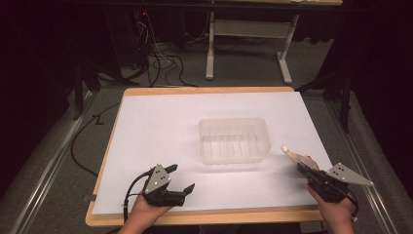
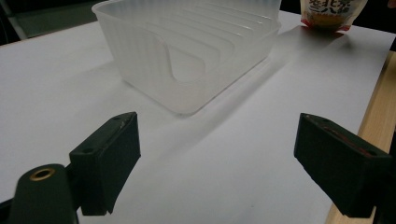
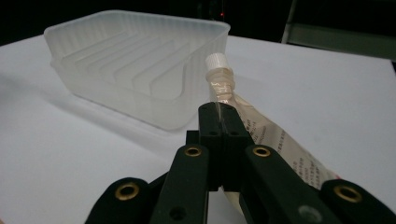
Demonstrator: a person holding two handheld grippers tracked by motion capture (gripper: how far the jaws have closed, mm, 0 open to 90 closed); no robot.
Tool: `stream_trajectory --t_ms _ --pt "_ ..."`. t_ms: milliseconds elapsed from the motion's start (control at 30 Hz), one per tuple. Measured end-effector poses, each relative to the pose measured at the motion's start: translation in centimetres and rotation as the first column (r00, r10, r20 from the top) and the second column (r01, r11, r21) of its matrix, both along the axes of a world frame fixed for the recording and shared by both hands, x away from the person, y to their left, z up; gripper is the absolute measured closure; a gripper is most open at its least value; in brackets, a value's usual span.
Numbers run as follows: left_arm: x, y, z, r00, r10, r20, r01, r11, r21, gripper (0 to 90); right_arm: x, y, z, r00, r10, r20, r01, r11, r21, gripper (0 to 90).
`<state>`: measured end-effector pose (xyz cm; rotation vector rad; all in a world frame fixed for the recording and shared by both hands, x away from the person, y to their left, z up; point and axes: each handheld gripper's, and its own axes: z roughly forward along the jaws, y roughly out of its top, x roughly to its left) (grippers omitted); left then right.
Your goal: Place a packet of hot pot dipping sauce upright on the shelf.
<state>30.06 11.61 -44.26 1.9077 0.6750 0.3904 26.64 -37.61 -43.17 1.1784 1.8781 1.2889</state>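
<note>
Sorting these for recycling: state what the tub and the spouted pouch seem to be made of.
Tub: probably frosted, translucent plastic; the table shows dimly through its ribbed walls, matte sheen. Spouted pouch: seemingly thin flexible film, glossy and creased, printed, with a hard white plastic screw cap; it is pinched in the right tongs.

The right claw [image 3: 223,122] had its two black jaws pressed together on a thin pouch [image 3: 275,140], pinching it just below the neck. The pouch's white screw cap [image 3: 216,61] stuck up past the jaw tips, tilted toward a clear plastic tub [image 3: 130,65]. The cap sat just beside the tub's near corner; whether they touched could not be told. The printed body of the pouch trailed back from the tub along the jaws. The tub stood on the white surface [image 3: 56,154], ribbed inside.
</note>
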Motion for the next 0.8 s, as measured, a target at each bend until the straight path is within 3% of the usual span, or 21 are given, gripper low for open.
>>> stream_trajectory --t_ms 100,300,600,800 --pt "0.0 0.0 0.0 1.0 0.002 0.001 -0.002 1.0 -0.001 15.0 -0.5 -0.5 1.0 0.9986 -0.021 0.049 0.02 1.0 0.023 90.0" --pt "0.0 0.0 0.0 1.0 0.001 0.002 -0.001 1.0 0.0 15.0 -1.1 -1.1 2.1 0.9937 -0.044 0.103 0.036 0.997 0.075 90.0" --pt "0.0 0.1 0.0 1.0 0.002 0.004 -0.002 1.0 0.003 15.0 -1.4 -1.5 3.2 0.9872 -0.07 0.143 0.052 0.991 0.121 90.0" --pt "0.0 0.0 0.1 1.0 0.002 0.005 -0.002 1.0 0.003 15.0 -1.5 -0.9 3.6 0.9837 -0.057 0.171 0.036 0.991 0.128 90.0"
